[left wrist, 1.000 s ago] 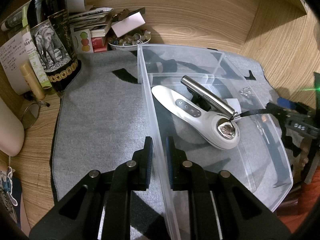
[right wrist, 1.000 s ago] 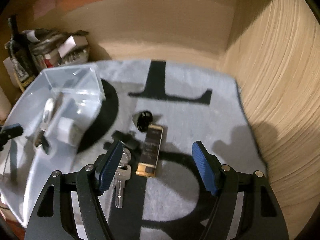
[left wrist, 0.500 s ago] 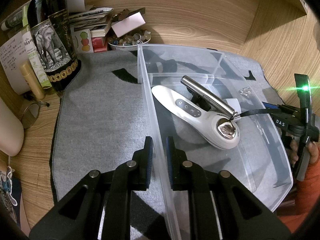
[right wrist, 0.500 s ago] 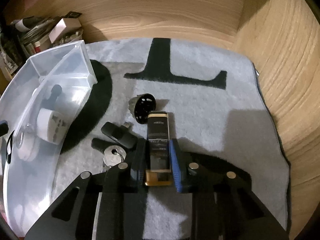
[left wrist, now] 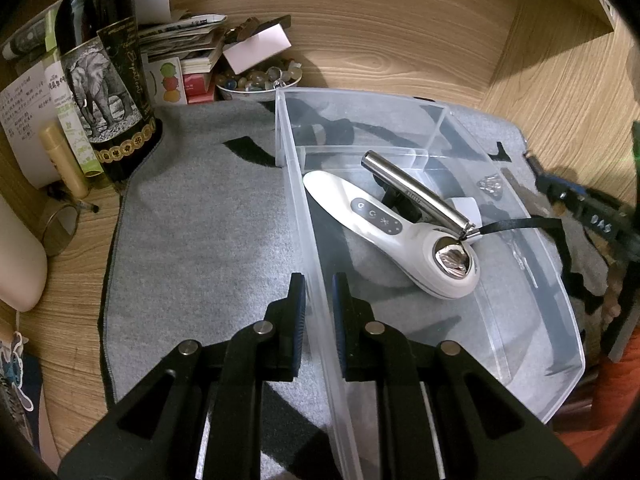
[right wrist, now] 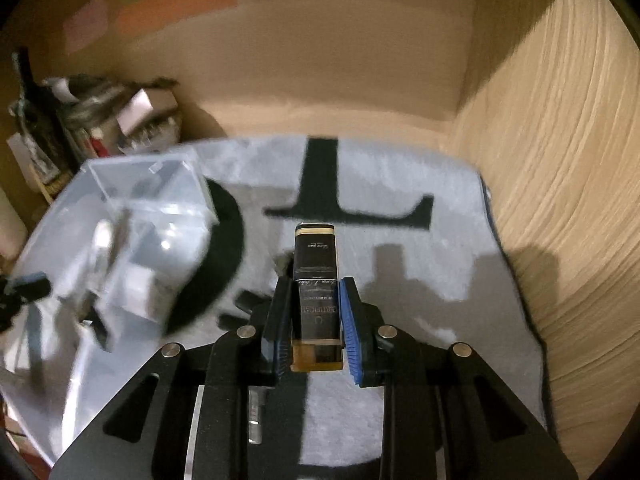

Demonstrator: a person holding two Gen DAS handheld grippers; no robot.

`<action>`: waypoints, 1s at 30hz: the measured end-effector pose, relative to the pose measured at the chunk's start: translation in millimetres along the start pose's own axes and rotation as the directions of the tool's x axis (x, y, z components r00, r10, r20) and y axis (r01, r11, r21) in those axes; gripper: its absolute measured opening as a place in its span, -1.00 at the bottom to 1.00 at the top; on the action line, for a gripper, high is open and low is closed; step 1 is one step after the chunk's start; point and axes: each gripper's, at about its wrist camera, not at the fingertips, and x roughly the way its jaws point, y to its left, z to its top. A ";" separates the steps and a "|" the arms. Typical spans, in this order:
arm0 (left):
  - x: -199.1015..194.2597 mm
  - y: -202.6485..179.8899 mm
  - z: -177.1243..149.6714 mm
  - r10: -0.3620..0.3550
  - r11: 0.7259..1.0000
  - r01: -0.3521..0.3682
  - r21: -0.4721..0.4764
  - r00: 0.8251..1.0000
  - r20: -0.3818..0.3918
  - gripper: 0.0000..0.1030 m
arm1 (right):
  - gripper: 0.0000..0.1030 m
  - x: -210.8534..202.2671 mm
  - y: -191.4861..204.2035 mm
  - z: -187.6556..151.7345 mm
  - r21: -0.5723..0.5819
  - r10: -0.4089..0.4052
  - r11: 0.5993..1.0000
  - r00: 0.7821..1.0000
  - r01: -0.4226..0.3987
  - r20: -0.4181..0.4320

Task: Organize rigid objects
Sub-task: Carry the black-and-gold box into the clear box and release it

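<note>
My left gripper (left wrist: 318, 292) is shut on the left wall of the clear plastic bin (left wrist: 304, 216), which rests on the grey mat. In the bin lie a white handheld device (left wrist: 384, 228), a silver cylinder (left wrist: 416, 194) with a black strap, and a white plug (left wrist: 464, 206). My right gripper (right wrist: 314, 312) is shut on a black and gold rectangular case (right wrist: 316, 276) and holds it above the mat, to the right of the bin (right wrist: 120, 240). Part of a key (right wrist: 255, 420) and dark small items (right wrist: 244, 304) lie under the right gripper, mostly hidden.
A dark wine bottle (left wrist: 104, 76), papers, small boxes and a bowl of stones (left wrist: 256, 80) crowd the back left corner. Wooden walls close in the back and the right side (right wrist: 560, 180). The grey mat (left wrist: 208, 220) has black letter shapes.
My right gripper closed on the black and gold case and has lifted it off the mat. The view is now blurred by motion. My left gripper has held still on the bin wall.
</note>
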 end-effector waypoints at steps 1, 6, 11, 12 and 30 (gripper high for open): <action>0.0 0.0 0.0 0.000 1.000 0.000 0.000 1.000 0.000 -0.75 | -0.58 -2.8 3.4 2.9 -0.007 0.006 1.000 1.000 -0.006 0.015; -0.2 0.7 -0.4 -0.002 1.000 0.002 -0.004 1.000 0.001 -0.75 | -0.58 -13.1 24.9 17.5 -0.055 0.042 0.998 0.996 -0.038 0.075; 0.5 -0.1 -0.6 -0.005 1.000 0.005 -0.005 1.000 0.002 -0.75 | -0.58 -22.6 41.8 27.6 -0.095 0.089 0.992 0.989 -0.078 0.119; 0.2 0.4 -1.0 -0.005 1.000 0.005 -0.005 1.000 0.002 -0.74 | -0.58 -24.0 46.0 29.3 -0.104 0.097 0.991 0.987 -0.084 0.126; -0.7 0.4 -1.8 -0.009 1.000 0.009 -0.007 1.000 0.006 -0.73 | -0.58 0.2 111.6 37.0 -0.258 0.244 0.940 0.968 -0.221 0.059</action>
